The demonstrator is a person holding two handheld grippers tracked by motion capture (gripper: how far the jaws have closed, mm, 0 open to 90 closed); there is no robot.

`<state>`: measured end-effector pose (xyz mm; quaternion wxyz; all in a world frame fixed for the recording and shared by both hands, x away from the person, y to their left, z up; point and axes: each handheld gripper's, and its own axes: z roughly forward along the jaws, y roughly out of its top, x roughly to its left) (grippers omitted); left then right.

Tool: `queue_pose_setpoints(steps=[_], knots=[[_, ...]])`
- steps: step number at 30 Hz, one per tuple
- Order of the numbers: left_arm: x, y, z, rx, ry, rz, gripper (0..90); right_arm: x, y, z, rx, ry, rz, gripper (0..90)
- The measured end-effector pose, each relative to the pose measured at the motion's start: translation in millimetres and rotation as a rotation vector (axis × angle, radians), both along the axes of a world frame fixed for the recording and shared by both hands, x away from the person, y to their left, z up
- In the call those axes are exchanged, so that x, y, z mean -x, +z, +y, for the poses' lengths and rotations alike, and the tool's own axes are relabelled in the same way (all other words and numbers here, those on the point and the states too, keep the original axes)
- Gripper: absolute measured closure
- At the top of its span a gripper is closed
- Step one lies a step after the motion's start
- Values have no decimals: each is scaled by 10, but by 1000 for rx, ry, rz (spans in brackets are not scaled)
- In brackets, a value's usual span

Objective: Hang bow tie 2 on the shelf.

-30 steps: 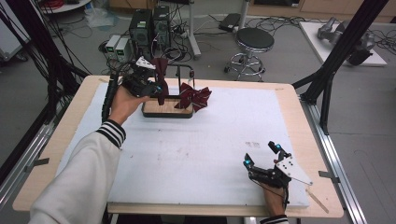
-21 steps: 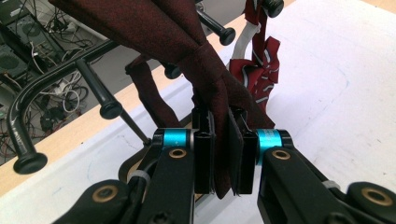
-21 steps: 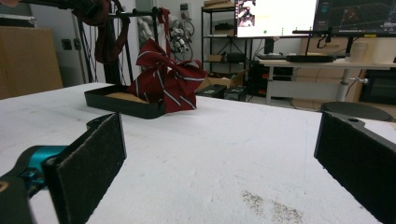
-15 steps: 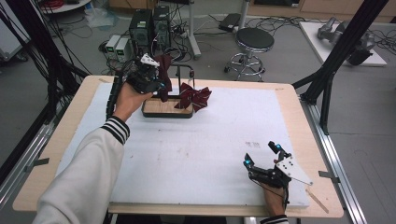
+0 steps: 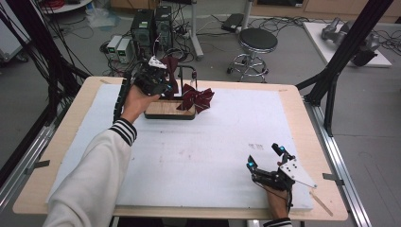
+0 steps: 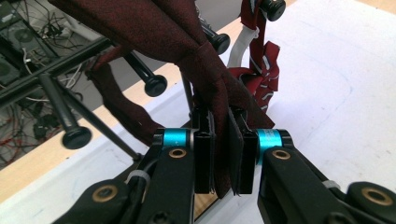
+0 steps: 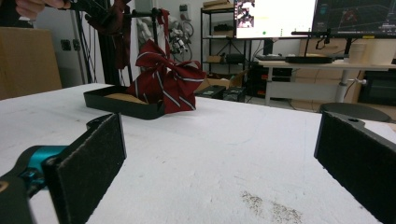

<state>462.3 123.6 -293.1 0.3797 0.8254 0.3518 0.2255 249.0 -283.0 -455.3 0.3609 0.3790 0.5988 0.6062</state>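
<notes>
- Since a second ago the left claw [image 5: 158,78] has lifted slightly and moved toward the upper left of the frame, taking the dark red tie [image 6: 196,51] up with it; the right claw [image 5: 265,158] has not budged.
- Left claw's jaws are pinched shut on the tie, the cloth squeezed between the two black pads [image 6: 203,154] in the left gripper view.
- Up there the tie hangs among the black pegs of the rack [image 6: 70,116], which stands on a wooden base [image 5: 169,109] at the upper middle of the high view.
- A striped red bow [image 5: 196,98] already dangles from the rack just right of the claw.
- Right claw rests on the white tabletop [image 5: 203,156] at the lower right, jaws wide apart and holding nothing.
- My guess: hanging is well under way, but the tie isn't settled on a peg and is not yet released.
</notes>
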Motion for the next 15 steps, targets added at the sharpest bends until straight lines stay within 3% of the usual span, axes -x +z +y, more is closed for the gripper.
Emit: queue_pose_setpoints(steps=[15], knots=[[-69, -243, -50, -18, 26, 14, 817, -3, 0, -3, 4, -2, -4, 12]])
